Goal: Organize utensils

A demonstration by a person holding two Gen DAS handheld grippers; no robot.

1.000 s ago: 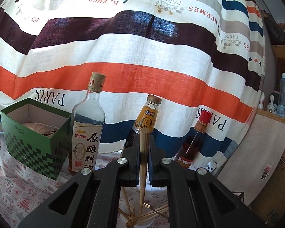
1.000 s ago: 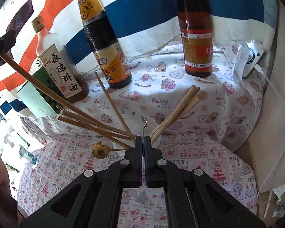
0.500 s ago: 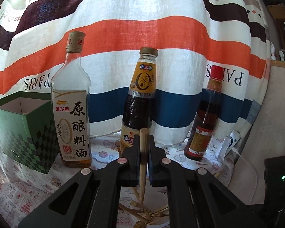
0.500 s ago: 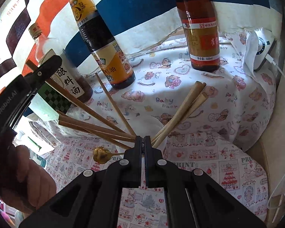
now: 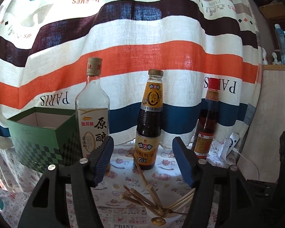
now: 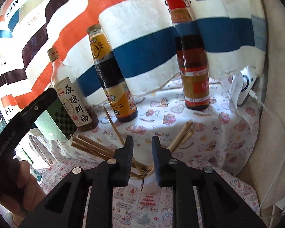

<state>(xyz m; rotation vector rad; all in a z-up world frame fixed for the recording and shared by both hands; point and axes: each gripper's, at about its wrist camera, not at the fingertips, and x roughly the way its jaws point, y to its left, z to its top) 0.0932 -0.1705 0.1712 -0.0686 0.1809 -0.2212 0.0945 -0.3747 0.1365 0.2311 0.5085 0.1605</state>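
While both tools' jaws spread with nothing between them, the left tool [image 5: 142, 161] and right tool [image 6: 142, 152] hover above tan wooden chopsticks [image 5: 142, 197] fanned in a white bowl [image 5: 172, 216] on the cartoon-print surface [image 6: 209, 133].

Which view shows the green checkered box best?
The left wrist view. There the green checkered box stands whole at the left, its open top and pale inner walls visible beside the clear bottle. The right wrist view shows only a corner of it, behind the left gripper's black body.
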